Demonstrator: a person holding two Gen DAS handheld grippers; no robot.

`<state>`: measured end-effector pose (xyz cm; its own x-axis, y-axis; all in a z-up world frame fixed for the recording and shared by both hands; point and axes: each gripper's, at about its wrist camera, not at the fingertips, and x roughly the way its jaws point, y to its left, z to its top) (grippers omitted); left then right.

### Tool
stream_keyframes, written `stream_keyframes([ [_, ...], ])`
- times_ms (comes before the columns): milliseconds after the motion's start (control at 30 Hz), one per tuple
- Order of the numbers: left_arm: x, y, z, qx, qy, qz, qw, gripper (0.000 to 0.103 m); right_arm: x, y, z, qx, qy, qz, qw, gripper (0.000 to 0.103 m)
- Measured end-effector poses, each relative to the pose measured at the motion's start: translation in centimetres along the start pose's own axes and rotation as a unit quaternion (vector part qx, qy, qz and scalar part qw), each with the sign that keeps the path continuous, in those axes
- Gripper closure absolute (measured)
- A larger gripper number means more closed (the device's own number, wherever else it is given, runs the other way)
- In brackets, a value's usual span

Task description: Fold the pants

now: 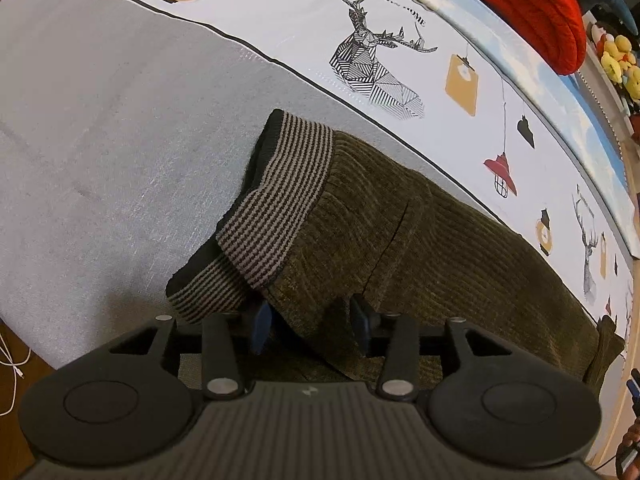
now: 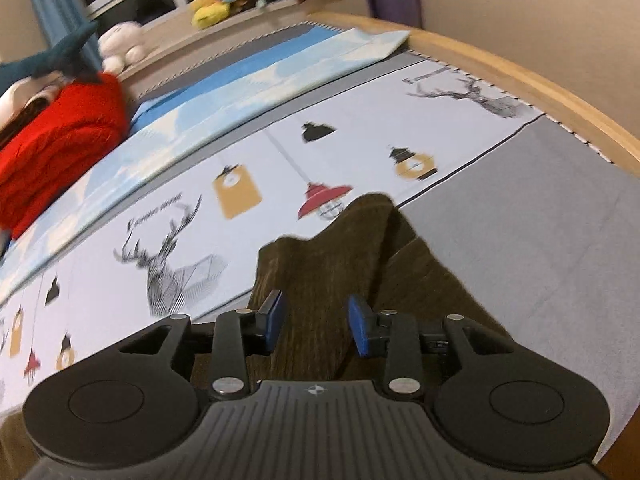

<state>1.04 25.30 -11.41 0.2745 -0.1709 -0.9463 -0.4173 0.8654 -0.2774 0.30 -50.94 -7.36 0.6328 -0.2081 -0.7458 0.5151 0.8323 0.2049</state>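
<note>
While both tools hang low over the bed, near to far:
Left gripper (image 1: 312, 326): blue pads apart, olive cloth bunched between them, no squeeze visible.
Right gripper (image 2: 316, 322): pads apart over a raised fold, not pinching.
Pants (image 1: 360, 216): olive corduroy, striped cuffs (image 1: 276, 200) stacked, lying on the grey sheet (image 1: 100, 120).
Open room: bare grey beside the cuffs.
Writing: "FASHION HOME" by the printed deer (image 1: 376, 64).
Far edge: red garment (image 1: 532, 8), wooden bed frame (image 2: 520, 76).
</note>
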Motion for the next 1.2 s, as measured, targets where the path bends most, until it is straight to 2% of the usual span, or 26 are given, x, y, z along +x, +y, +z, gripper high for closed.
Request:
stream_keyframes([
  [167,0.5,-0.3,0.2,-0.001,0.006,0.008,1.0000,0.051,1.8,0.2,0.3,-0.011,0.005,0.006,1.000,0.065],
  [367,1.0,-0.7,0.5,-0.001,0.013,0.011,0.9999,0.048,4.6,3.9,-1.3,-0.103,0.052,0.022,0.993,0.058],
  [500,1.4,-0.6,0.8,-0.007,0.018,0.014,0.9997,0.048,6.5,8.0,-3.4,-0.195,0.088,0.021,0.977,0.055],
  [667,1.8,-0.2,1.0,-0.020,0.023,0.014,0.9994,0.048,9.1,11.9,-5.9,-0.288,0.130,-0.019,0.949,0.053],
  [767,1.9,0.0,1.1,-0.025,0.025,0.012,0.9993,0.048,10.0,12.8,-6.3,-0.306,0.141,-0.046,0.940,0.053],
  [867,2.0,0.2,1.2,-0.031,0.027,0.010,0.9991,0.048,10.3,13.2,-6.4,-0.308,0.147,-0.058,0.938,0.053],
  [967,2.0,0.1,1.3,-0.033,0.026,0.010,0.9990,0.048,10.1,13.0,-6.1,-0.302,0.147,-0.061,0.940,0.057],
  [1033,2.0,0.2,1.4,-0.034,0.026,0.010,0.9990,0.048,9.9,12.5,-5.6,-0.287,0.144,-0.064,0.945,0.075],
  [1133,1.9,0.1,1.4,-0.036,0.024,0.011,0.9990,0.048,9.1,11.0,-4.4,-0.241,0.133,-0.067,0.959,0.094],
  [1200,1.7,0.1,1.4,-0.036,0.023,0.013,0.9990,0.049,8.1,9.7,-3.3,-0.202,0.113,-0.067,0.971,0.101],
])
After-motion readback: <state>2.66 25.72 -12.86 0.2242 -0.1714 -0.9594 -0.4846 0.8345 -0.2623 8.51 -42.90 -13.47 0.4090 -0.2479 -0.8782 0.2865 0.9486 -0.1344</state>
